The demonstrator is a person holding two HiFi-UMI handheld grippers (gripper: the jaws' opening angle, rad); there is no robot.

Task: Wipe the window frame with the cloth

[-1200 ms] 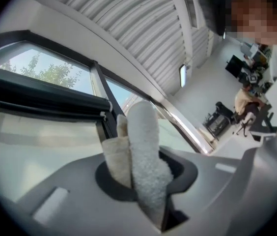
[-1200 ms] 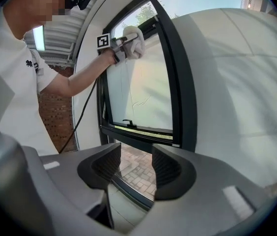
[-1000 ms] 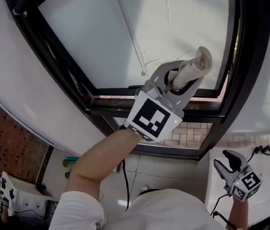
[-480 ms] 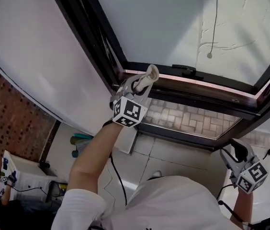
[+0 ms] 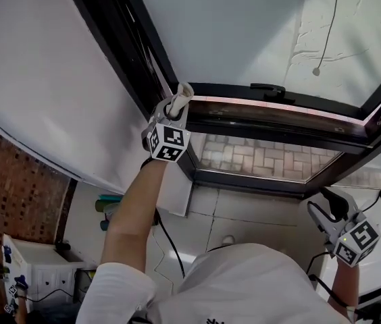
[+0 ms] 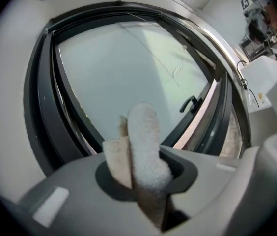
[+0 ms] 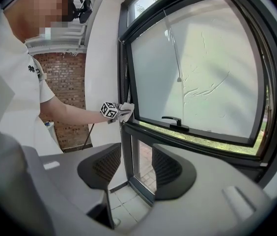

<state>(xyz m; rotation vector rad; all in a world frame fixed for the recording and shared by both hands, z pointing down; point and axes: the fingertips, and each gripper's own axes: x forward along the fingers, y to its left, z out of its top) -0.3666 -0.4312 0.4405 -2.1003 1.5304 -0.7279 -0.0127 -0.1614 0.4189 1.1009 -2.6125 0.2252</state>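
A beige rolled cloth [image 5: 179, 97] [image 6: 143, 146] is clamped in my left gripper [image 5: 170, 117], which is shut on it. The cloth's tip rests at the lower left corner of the black window frame [image 5: 258, 106], where the bottom rail meets the left upright. From the right gripper view the left gripper [image 7: 116, 111] shows at that same corner, with the cloth [image 7: 126, 110] against the frame [image 7: 197, 136]. My right gripper [image 5: 332, 214] [image 7: 134, 168] hangs low at the right, open, with nothing between its jaws.
A black window handle [image 5: 267, 87] [image 7: 174, 120] sits on the bottom rail right of the cloth. A thin cord [image 5: 331, 25] hangs before the frosted pane. A lower glass pane [image 5: 258, 157] shows paving below. White wall [image 5: 35, 93] flanks the frame on the left.
My left gripper has carried the cloth leftward along the bottom rail, from near the right side to the lower left corner. The right gripper has stayed low at the right.
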